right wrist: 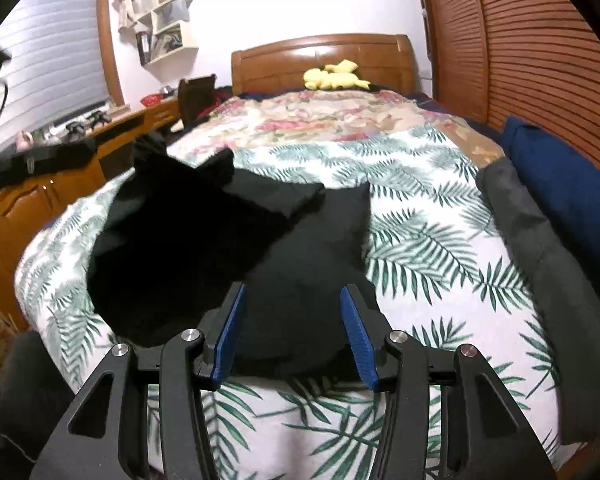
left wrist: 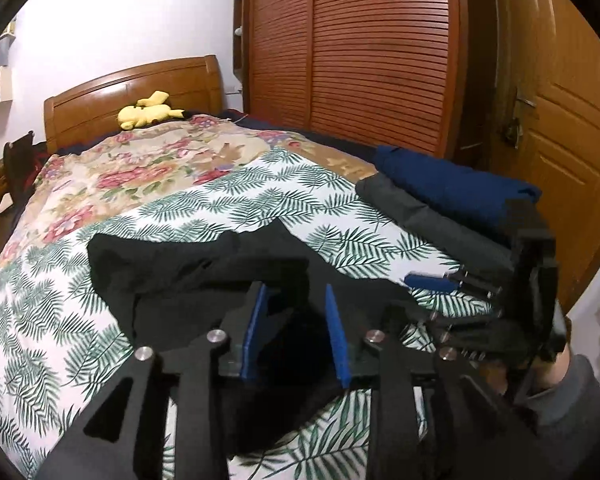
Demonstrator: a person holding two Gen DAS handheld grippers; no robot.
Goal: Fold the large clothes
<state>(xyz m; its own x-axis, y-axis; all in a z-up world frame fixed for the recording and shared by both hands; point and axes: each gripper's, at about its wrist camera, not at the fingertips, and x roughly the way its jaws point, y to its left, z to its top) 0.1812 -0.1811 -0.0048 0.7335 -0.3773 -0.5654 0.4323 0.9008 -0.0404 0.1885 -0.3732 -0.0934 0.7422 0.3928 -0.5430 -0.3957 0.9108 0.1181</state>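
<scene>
Left tool (left wrist: 298,300) nearest, blue pads apart over the black garment (left wrist: 188,268), nothing pinched between them. Right tool (right wrist: 292,300) also apart, hovering above the same black garment (right wrist: 220,248), pads not pressing on it. Garment lies crumpled, partly folded, on the palm-leaf sheet (right wrist: 440,240) at the bed's near end. Grey folded clothes (left wrist: 428,208) and navy folded clothes (left wrist: 456,184) stacked at the bed's right edge. Yellow plush (left wrist: 148,112) by the headboard (left wrist: 140,92).

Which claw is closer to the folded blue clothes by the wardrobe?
Right. The right gripper sits just in front of the blue clothes; the left gripper hovers farther away over the black garment.
</scene>
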